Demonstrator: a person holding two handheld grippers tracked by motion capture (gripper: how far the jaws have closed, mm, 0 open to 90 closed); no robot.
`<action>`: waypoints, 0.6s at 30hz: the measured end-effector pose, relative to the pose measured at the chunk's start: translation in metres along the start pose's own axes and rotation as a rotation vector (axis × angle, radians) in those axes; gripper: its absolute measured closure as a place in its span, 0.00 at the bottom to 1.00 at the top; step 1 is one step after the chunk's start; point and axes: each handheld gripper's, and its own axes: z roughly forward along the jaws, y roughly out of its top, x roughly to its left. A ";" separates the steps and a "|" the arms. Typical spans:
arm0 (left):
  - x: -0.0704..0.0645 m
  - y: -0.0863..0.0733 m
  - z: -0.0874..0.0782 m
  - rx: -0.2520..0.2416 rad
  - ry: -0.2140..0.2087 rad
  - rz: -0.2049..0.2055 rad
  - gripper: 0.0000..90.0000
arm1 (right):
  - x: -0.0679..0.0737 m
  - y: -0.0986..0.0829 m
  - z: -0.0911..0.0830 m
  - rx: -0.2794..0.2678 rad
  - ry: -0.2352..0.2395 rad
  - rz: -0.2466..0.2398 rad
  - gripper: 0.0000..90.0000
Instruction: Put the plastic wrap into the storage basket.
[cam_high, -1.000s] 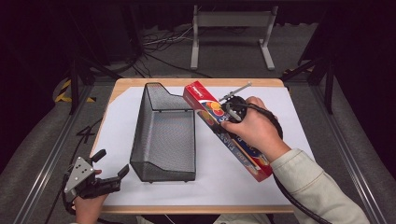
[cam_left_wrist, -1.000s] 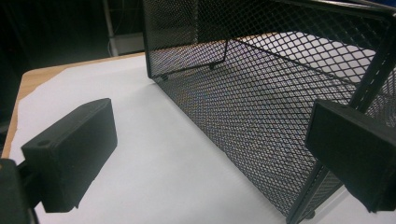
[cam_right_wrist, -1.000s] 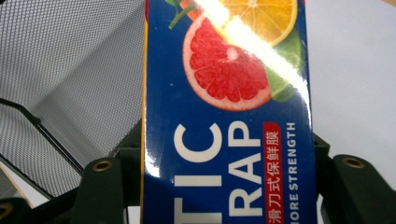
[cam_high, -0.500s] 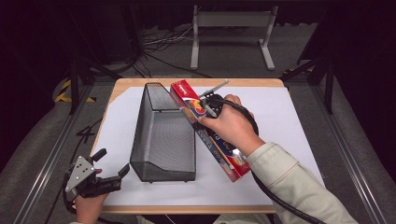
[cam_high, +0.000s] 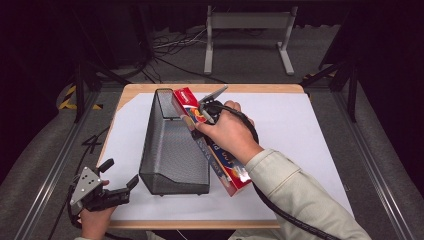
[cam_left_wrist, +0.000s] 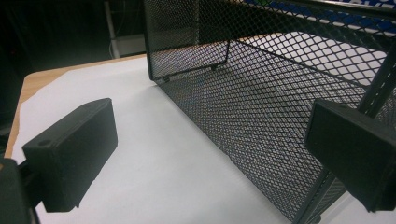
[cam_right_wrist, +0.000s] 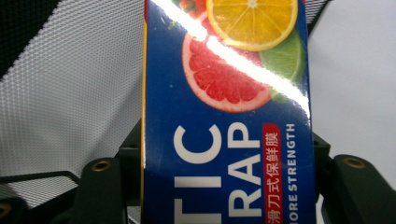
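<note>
Box front (cam_right_wrist: 224, 140): "TIC" above "RAP", large white letters, cut off at the left
Red strip: Chinese characters "滑刀式保鲜膜"
Beside strip: "MORE STRENGTH", first letter partly cut off

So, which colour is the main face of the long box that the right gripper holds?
Dark blue, with white lettering and citrus slices; the box shows it best in the right gripper view.

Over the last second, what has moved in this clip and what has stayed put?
The right gripper, shut on the plastic wrap box, has carried it leftward across the table until its long side leans on the mesh basket's right rim. The grip has not changed. The basket has not shifted, and the left gripper stays open near the table's front left corner.
</note>
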 end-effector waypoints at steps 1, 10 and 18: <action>0.000 0.000 0.000 -0.001 0.000 0.000 0.04 | 0.002 0.001 0.002 0.004 -0.006 0.005 0.44; 0.000 0.000 -0.001 -0.004 -0.003 -0.003 0.04 | 0.012 0.004 0.020 0.025 0.017 0.042 0.44; 0.001 0.000 -0.001 -0.003 -0.007 -0.004 0.04 | 0.020 0.006 0.035 0.044 0.027 0.067 0.44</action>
